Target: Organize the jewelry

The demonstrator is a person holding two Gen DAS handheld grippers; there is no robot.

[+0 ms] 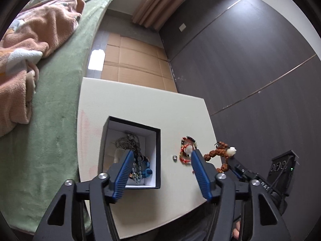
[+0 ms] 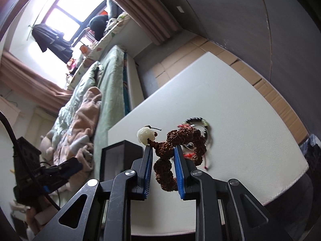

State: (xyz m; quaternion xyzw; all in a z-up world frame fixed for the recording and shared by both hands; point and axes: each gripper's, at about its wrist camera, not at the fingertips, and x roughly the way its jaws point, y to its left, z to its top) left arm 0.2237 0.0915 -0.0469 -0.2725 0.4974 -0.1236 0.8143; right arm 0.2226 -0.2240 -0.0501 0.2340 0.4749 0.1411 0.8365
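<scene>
Over a white table [image 1: 140, 108], the right gripper [image 2: 162, 154] pinches a brown bead bracelet [image 2: 180, 140] aloft near the edge; the left gripper [image 1: 162, 156] gapes empty above the black box [image 1: 158, 150], bare tabletop beyond.

Left wrist view. The table [image 1: 140, 108] stands with the bed [image 1: 60, 120] at its 9 o'clock and flattened cardboard [image 1: 136, 60] on the floor at 12 o'clock. On the table, an open box [image 1: 158, 160] holds necklaces [image 1: 132, 150]. At the box's 3 o'clock lie a small ring [image 1: 174, 157], then a corded bracelet [image 1: 186, 150]; further toward 3 o'clock hangs a beaded bracelet [image 1: 217, 153].
</scene>
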